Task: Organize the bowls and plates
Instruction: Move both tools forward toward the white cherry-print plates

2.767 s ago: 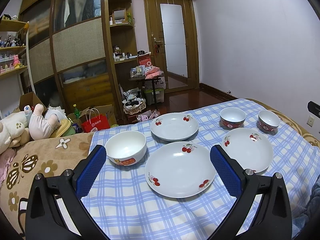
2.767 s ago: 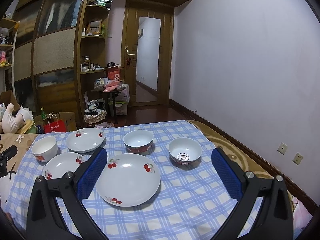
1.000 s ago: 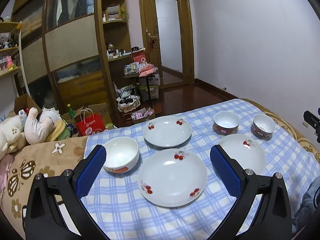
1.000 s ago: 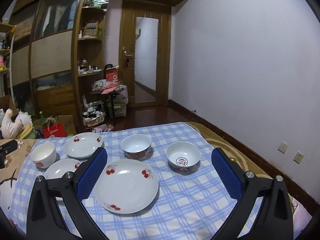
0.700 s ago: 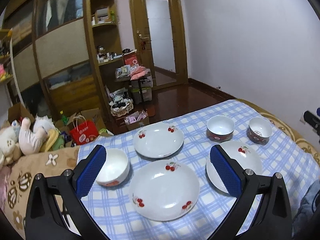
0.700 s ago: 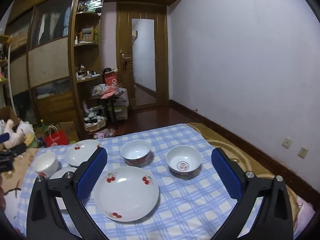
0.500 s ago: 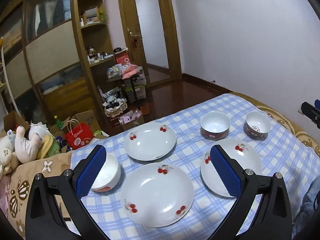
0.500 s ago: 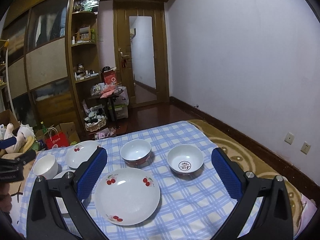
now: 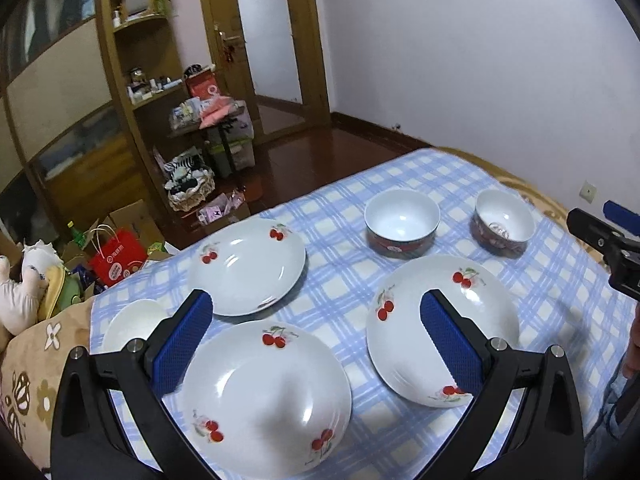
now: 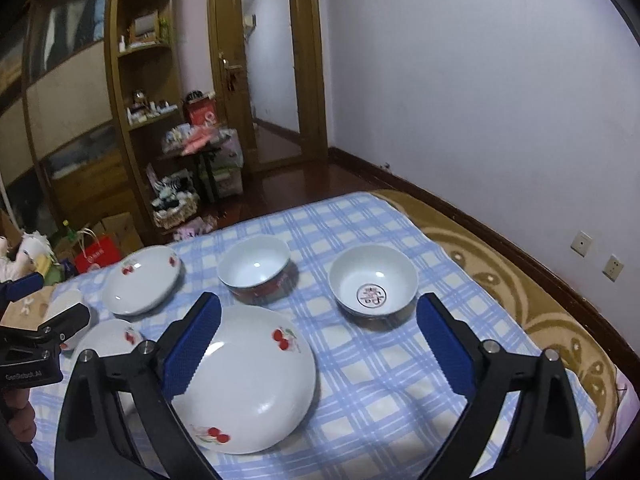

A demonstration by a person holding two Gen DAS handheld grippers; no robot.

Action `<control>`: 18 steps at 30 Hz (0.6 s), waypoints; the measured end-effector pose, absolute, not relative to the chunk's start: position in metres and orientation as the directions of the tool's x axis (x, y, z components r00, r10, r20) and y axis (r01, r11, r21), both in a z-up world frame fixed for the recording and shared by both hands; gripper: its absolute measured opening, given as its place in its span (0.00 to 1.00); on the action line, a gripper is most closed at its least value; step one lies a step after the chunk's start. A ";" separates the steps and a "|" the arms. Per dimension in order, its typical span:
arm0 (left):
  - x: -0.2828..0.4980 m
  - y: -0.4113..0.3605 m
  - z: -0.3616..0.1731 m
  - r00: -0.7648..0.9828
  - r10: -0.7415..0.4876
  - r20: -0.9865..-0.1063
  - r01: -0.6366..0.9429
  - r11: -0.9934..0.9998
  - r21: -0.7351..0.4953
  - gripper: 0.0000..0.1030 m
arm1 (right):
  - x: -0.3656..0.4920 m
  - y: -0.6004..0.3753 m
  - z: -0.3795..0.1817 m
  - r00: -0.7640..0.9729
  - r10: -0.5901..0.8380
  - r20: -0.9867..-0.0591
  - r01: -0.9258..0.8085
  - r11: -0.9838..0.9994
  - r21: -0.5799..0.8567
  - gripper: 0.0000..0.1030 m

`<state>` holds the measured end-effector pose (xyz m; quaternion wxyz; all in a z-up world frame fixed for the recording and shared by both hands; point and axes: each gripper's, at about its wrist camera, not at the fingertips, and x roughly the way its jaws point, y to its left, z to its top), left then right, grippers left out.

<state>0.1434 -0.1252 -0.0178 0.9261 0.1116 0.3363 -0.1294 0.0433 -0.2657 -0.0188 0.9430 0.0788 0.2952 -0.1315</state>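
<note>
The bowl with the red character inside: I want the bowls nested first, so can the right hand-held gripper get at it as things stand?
Probably yes. The bowl with the red character stands alone on the checked cloth, ahead of the open right hand-held gripper, nothing between them. The plain-inside bowl sits apart beside it.

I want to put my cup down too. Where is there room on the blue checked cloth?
The biggest bare patch of checked cloth is in front of the bowl with the red mark, right of the nearest cherry plate. A smaller strip lies behind both bowls, toward the floor. The left side is crowded: three cherry plates and a white bowl sit close together.
</note>
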 end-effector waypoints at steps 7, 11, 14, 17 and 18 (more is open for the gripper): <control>0.173 -0.143 -0.049 0.665 -0.194 -0.722 0.339 0.939 0.060 0.99 | 0.067 -0.278 -0.042 0.760 -0.152 -0.632 0.279 0.954 0.106 0.95; 0.185 -0.154 -0.064 0.631 -0.196 -0.751 0.351 0.935 0.051 0.99 | 0.077 -0.286 -0.057 0.736 -0.107 -0.668 0.275 0.950 0.150 0.90; 0.192 -0.160 -0.073 0.613 -0.194 -0.766 0.358 0.932 0.050 0.99 | 0.083 -0.285 -0.065 0.719 -0.118 -0.684 0.274 0.954 0.122 0.90; 0.197 -0.165 -0.082 0.589 -0.197 -0.784 0.368 0.929 0.043 0.99 | 0.091 -0.287 -0.075 0.701 -0.129 -0.701 0.271 0.958 0.094 0.90; 0.197 -0.166 -0.083 0.586 -0.199 -0.786 0.373 0.927 0.044 0.99 | 0.092 -0.286 -0.077 0.697 -0.128 -0.706 0.272 0.958 0.095 0.90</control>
